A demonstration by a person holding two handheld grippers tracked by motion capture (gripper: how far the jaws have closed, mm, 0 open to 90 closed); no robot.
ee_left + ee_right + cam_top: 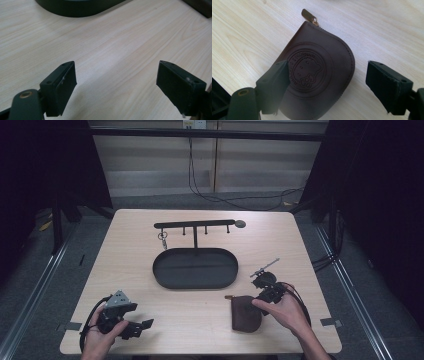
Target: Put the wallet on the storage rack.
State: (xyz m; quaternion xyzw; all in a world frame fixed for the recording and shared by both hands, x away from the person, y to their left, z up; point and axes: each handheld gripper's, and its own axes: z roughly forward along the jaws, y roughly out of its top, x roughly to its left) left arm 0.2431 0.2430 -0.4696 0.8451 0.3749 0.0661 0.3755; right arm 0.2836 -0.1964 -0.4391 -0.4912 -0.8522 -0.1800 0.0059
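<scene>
Fingers (274, 85) of right gripper (327, 87) apart, tilted down over pouch (317, 72).

Two black handheld grippers are seen: the left gripper (131, 326) is topped by a grey three-cornered plate and trailed by a black cable; flat black jaw pads (178, 85) are fastened with small screws.

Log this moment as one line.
left tool: open, over bare table | right tool: open, above pouch | tray: empty
</scene>
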